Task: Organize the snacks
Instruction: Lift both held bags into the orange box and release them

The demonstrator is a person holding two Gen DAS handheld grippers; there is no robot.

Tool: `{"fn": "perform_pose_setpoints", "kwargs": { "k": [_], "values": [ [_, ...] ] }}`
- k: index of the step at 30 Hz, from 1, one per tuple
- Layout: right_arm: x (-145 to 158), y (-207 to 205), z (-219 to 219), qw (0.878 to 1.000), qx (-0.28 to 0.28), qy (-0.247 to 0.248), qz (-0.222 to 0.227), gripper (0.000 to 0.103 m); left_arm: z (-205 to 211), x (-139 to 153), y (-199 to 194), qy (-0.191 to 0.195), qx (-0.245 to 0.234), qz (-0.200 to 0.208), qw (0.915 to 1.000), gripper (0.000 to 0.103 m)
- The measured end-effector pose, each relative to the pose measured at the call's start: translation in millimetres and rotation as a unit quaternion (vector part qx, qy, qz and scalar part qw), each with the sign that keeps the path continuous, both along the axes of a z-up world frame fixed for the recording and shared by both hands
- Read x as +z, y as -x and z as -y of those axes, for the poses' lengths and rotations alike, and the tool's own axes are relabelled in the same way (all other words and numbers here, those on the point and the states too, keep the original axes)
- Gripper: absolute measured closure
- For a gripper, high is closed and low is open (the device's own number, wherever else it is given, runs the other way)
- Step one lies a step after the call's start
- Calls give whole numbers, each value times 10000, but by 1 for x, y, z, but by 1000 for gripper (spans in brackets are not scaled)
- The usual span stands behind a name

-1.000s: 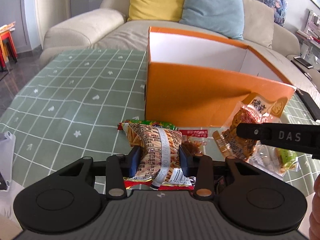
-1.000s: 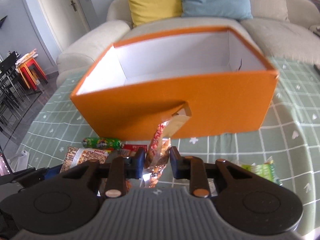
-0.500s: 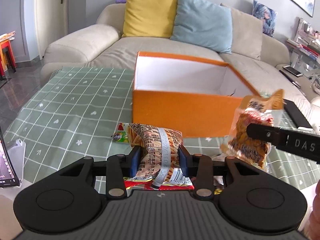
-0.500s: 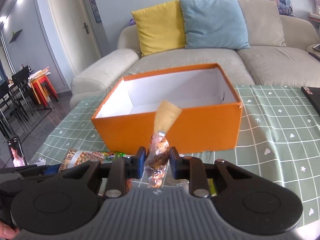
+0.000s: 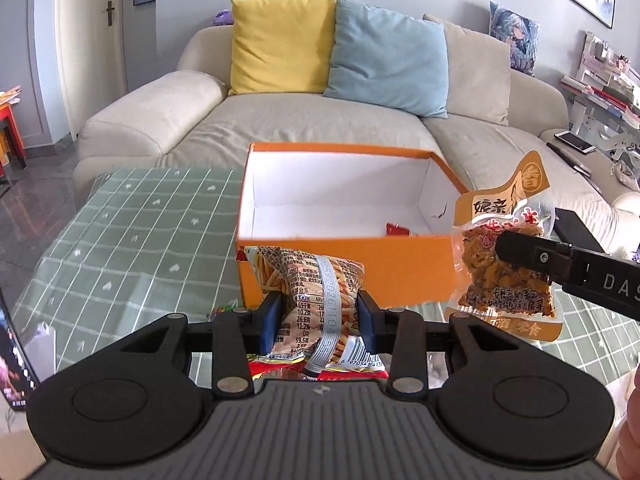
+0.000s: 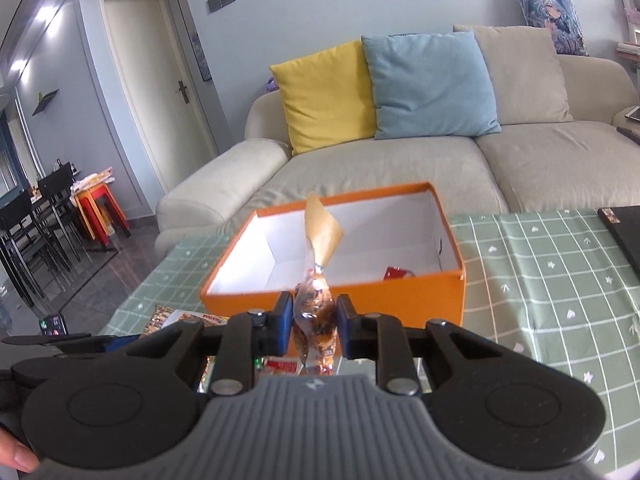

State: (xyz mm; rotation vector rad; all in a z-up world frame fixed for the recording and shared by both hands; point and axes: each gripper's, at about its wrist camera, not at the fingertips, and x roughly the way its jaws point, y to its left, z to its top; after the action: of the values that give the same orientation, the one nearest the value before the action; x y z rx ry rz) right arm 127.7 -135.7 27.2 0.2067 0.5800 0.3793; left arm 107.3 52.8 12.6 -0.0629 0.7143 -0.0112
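My left gripper (image 5: 318, 320) is shut on a bag of stick snacks (image 5: 312, 280) and holds it in the air in front of the orange box (image 5: 400, 276). In the right wrist view, my right gripper (image 6: 313, 320) grips a clear packet of brown snacks (image 6: 316, 312) with an orange top flap, and its jaws are closing tighter on it. That packet (image 5: 508, 272) also hangs at the right of the left wrist view. The orange box (image 6: 400, 300) stands open, white inside, with a small red packet (image 6: 396, 272) on its floor.
The box stands on a table with a green checked cloth (image 5: 140, 240). Loose snack packets (image 6: 280, 366) lie below the grippers. A black flat object (image 6: 624, 232) lies at the table's right edge. Behind the table is a beige sofa (image 5: 320, 120) with cushions.
Both grippers have risen with their packets still held. The box now sits lower in both views and its white inside and the red packet show.
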Motion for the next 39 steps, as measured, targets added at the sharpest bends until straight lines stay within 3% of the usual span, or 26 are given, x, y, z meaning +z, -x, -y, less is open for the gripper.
{"fn": "perform_pose_setpoints", "kwargs": {
  "k": [10, 20, 26, 29, 39],
  "values": [
    [17, -49, -2, 9998, 10, 184, 113, 83, 11, 23, -45, -30, -133, 178, 9997, 59],
    [25, -119, -11, 9998, 55, 195, -7, 83, 12, 19, -104, -111, -104, 27, 9999, 59],
    [6, -158, -30, 9980, 236, 503, -315, 83, 14, -3, -137, -282, -181, -298, 9990, 59],
    [-10, -175, -38, 9959, 364, 632, -540, 83, 19, -18, -147, -554, -200, -402, 9975, 59],
    [-63, -211, -43, 9866, 520, 618, -1419, 83, 23, -62, -166, -878, -356, -990, 9906, 59]
  ]
}}
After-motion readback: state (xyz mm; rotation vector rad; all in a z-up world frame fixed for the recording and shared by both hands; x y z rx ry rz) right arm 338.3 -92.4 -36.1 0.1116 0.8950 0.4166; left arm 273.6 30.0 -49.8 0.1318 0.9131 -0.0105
